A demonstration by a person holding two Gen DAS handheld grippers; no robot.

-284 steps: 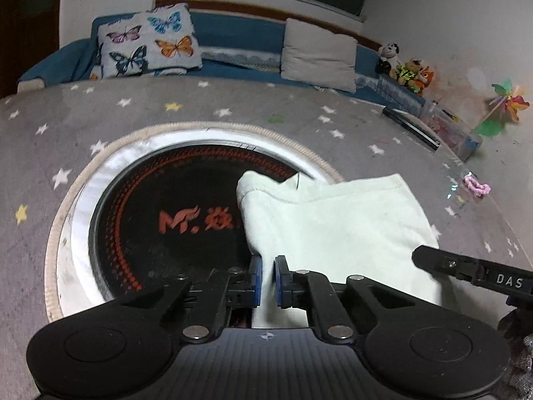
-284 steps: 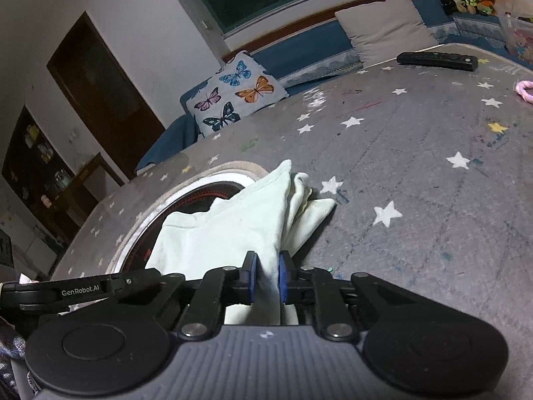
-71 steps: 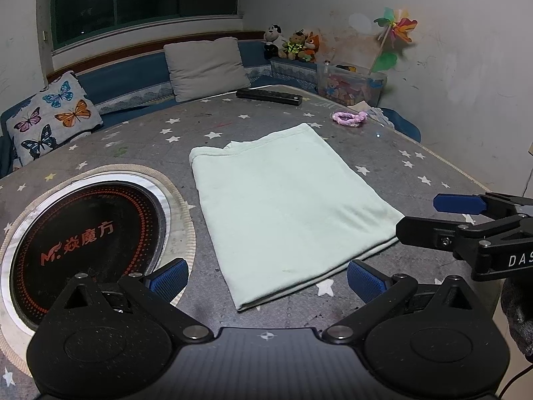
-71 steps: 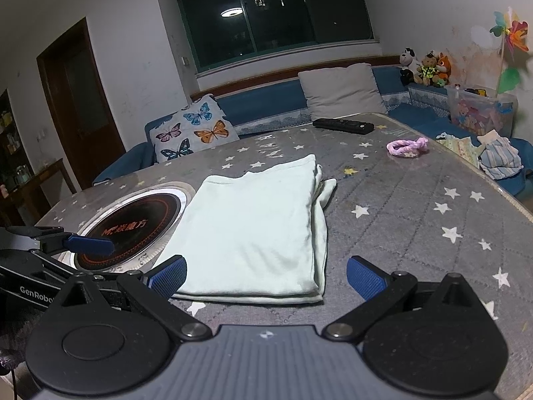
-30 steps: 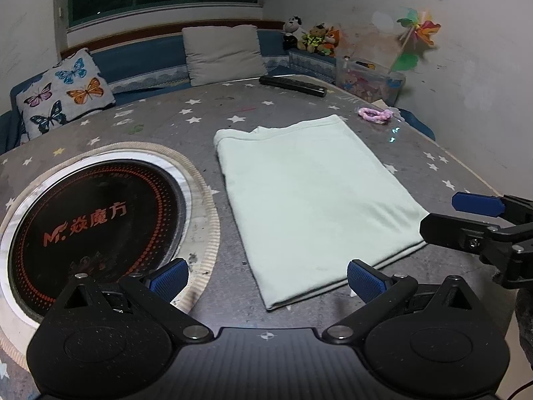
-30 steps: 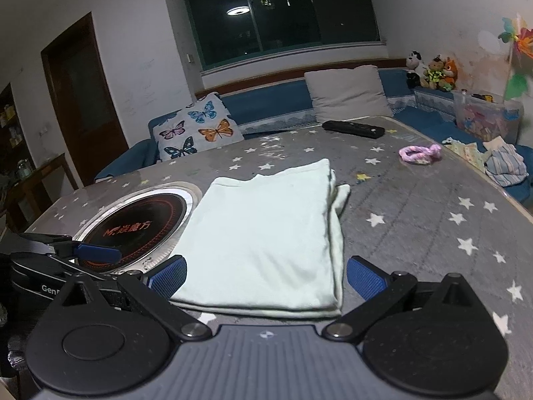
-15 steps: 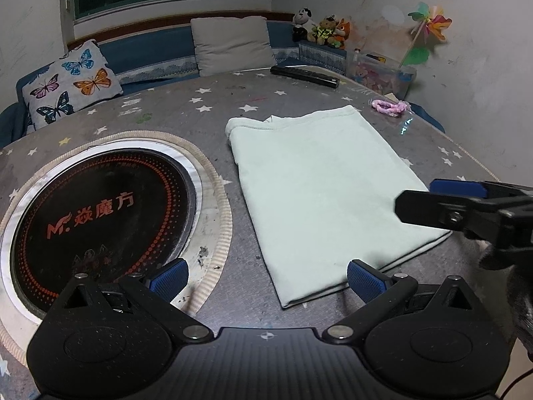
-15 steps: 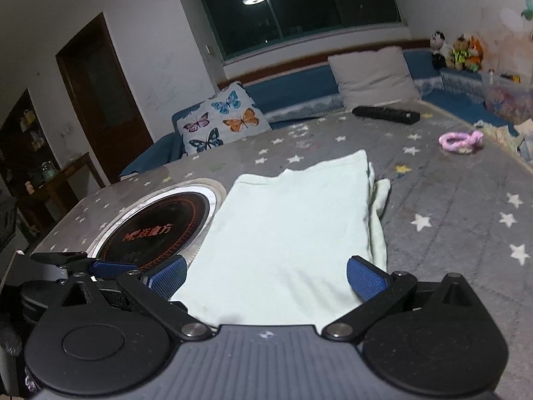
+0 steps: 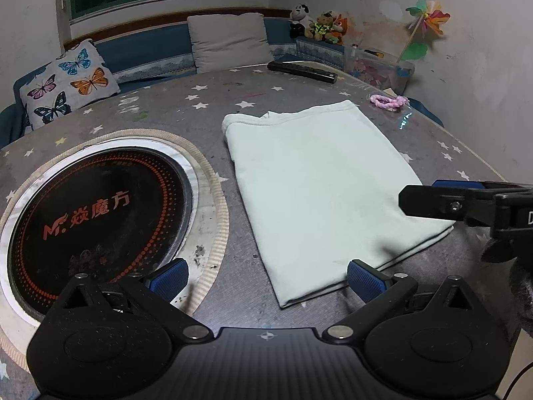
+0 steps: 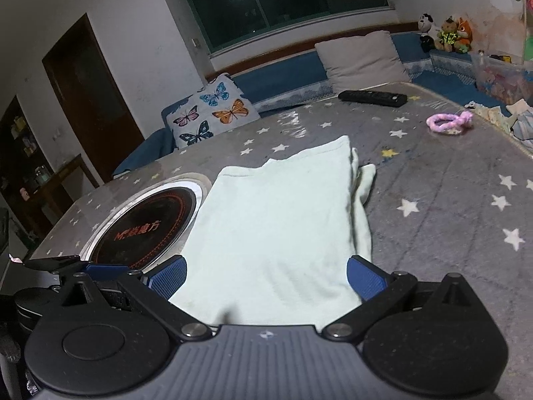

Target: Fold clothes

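A pale green folded garment (image 9: 319,183) lies flat as a rectangle on the grey star-patterned table (image 9: 160,106); it also shows in the right wrist view (image 10: 279,220). My left gripper (image 9: 266,278) is open and empty, just short of the garment's near left corner. My right gripper (image 10: 265,273) is open and empty, its pads wide apart over the garment's near edge. In the left wrist view the right gripper's fingers (image 9: 429,200) reach in from the right, above the garment's near right corner.
A round black cooktop (image 9: 96,206) with orange lettering is set in the table left of the garment. A black remote (image 9: 301,70) and a pink band (image 9: 388,101) lie at the far side. A blue sofa with cushions (image 9: 230,41) stands behind.
Both grippers, shut on the garment long ago, are open. Over the last second both have moved closer to the garment's near edge, the right one coming over it.
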